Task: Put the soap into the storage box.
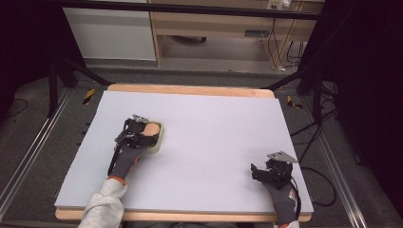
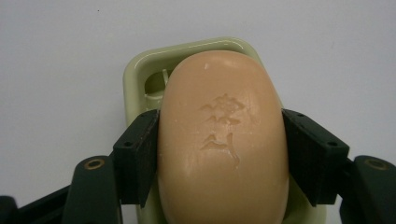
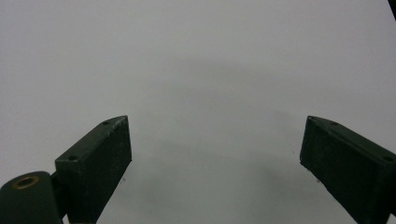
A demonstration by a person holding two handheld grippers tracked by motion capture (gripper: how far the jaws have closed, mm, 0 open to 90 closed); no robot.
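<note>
The left gripper point(image 1: 151, 135) is sitting over the left half of the pale grey surface point(image 1: 214, 142), and its two black fingers point(image 2: 137, 156) are pressing against the long sides of a peach-coloured bar of soap point(image 2: 223, 140), one on each flank, so they are closing on the soap. The soap is lying in a pale green soap dish point(image 2: 140, 70) that is resting flat on the surface; the dish's rim is showing beyond the far end of the bar and along its left side, and a raised mark is showing on the bar's top face. In the high view the soap point(image 1: 151, 128) and the dish point(image 1: 160, 137) are lying left of the surface's middle, partly under the gripper. The right gripper point(image 1: 259, 172) is hovering near the surface's near right corner, well apart from the dish, and its fingers point(image 3: 95, 161) are standing wide apart over bare surface with nothing between them.
</note>
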